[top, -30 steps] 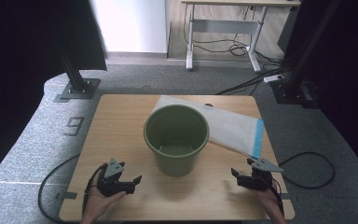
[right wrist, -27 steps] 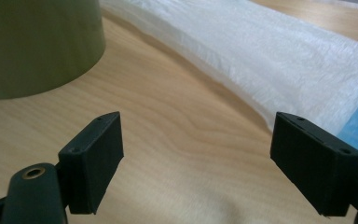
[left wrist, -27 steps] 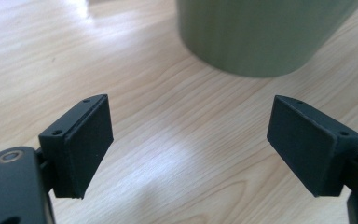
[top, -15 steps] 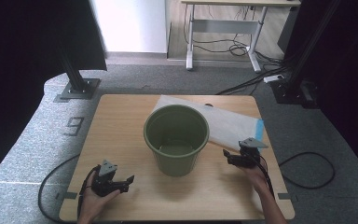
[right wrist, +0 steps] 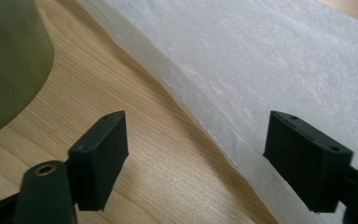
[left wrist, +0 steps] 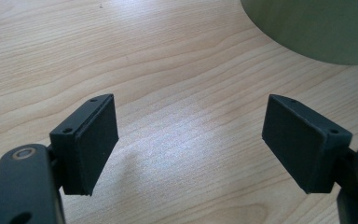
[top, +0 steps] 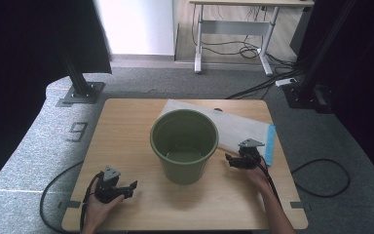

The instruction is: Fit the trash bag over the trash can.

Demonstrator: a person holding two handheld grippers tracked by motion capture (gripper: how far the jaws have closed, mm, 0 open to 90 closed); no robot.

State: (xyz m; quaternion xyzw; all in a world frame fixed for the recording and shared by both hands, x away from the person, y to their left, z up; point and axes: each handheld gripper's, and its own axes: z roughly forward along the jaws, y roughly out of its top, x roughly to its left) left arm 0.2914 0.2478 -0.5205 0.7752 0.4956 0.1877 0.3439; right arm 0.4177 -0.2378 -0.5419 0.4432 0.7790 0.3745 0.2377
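Two grippers gaping empty — right gripper (top: 234,160) nearing white bag (top: 243,126) edge, left gripper (top: 126,187) idling; green bucket (top: 184,145) sitting unlined.

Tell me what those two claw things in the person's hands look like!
Both are black. The left claw and the right claw each carry a grey three-cornered plate on top and trail a black cable toward the table's near edge. Up close, each has two flat, rectangular black pads with small screw holes along the edge, on black arms with a round metal pivot. No sleeves show on the forearms.
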